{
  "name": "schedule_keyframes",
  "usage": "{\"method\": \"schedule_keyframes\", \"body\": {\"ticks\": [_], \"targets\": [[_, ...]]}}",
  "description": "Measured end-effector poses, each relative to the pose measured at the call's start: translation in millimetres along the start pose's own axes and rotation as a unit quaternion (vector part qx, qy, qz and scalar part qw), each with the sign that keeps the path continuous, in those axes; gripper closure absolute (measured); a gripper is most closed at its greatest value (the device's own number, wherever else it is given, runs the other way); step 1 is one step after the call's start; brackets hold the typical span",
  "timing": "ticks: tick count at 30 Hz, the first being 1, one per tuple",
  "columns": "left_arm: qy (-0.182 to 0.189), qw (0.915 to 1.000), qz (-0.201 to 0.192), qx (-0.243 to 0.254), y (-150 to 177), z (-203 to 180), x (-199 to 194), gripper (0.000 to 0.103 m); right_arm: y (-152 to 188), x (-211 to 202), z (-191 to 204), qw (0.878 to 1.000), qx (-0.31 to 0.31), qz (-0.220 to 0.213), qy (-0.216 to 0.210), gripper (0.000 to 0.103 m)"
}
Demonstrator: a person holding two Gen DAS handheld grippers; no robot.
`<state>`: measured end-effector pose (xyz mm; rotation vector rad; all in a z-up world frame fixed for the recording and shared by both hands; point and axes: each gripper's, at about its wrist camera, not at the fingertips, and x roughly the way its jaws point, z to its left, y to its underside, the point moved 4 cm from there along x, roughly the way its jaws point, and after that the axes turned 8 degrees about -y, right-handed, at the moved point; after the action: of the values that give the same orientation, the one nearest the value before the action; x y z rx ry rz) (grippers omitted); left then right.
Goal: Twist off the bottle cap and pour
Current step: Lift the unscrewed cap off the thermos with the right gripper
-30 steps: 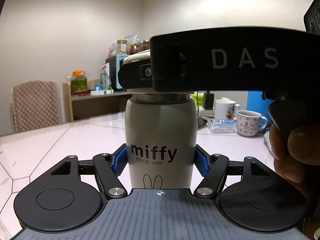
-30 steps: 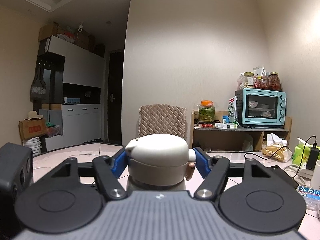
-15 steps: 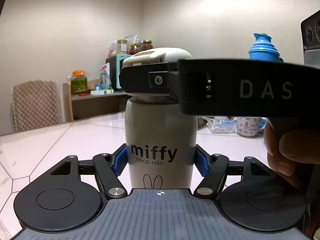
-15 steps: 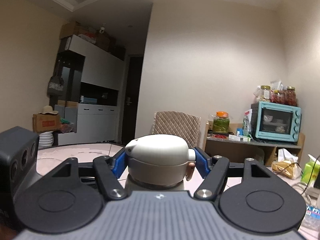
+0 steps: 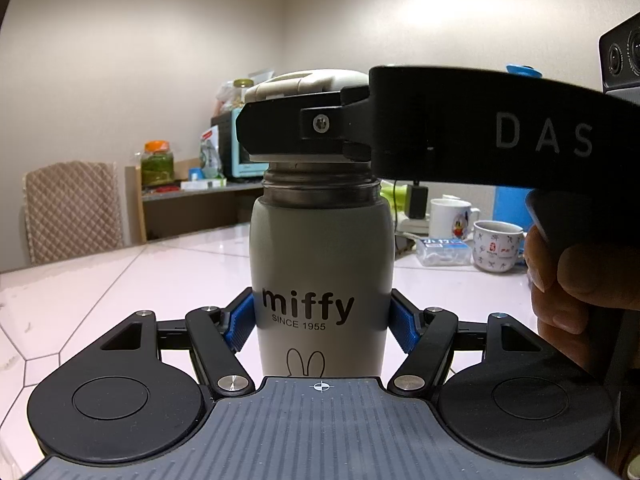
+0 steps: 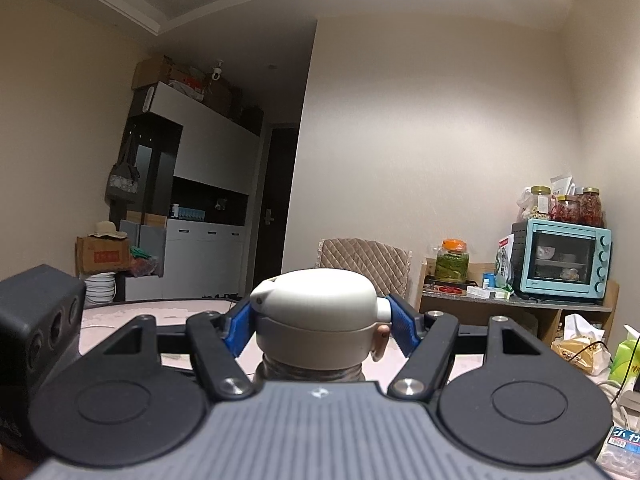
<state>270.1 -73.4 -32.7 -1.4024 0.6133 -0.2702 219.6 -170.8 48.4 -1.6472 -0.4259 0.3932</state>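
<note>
A white "miffy" bottle (image 5: 322, 264) stands upright on the pale table (image 5: 120, 276). My left gripper (image 5: 322, 320) is shut on its lower body, blue pads on both sides. My right gripper (image 6: 318, 322) is shut on the bottle's cream cap (image 6: 316, 308); in the left wrist view the cap (image 5: 308, 88) sits raised above the exposed metal thread neck (image 5: 320, 190), with the right gripper's black body (image 5: 480, 136) reaching in from the right. The neck (image 6: 308, 370) also shows under the cap in the right wrist view.
Two mugs (image 5: 496, 246) and a small plastic box (image 5: 444, 250) stand at the table's far right. A quilted chair (image 5: 72, 208) is beyond the table's left side. A shelf with a teal toaster oven (image 6: 560, 258) and jars stands by the wall.
The right gripper has turned with the cap, swinging its view left to right and back. The cap has risen, so the metal thread neck shows below it. The left gripper has held still.
</note>
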Motion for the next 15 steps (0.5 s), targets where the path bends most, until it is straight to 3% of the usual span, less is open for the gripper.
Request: {"method": "schedule_keyframes", "body": {"ticks": [15], "targets": [[-0.001,1.0000,0.002,0.000,-3.3,0.8,0.5,0.031,-1.7,-1.6,-1.5,1.000,0.003,-0.001,0.004,0.032]]}}
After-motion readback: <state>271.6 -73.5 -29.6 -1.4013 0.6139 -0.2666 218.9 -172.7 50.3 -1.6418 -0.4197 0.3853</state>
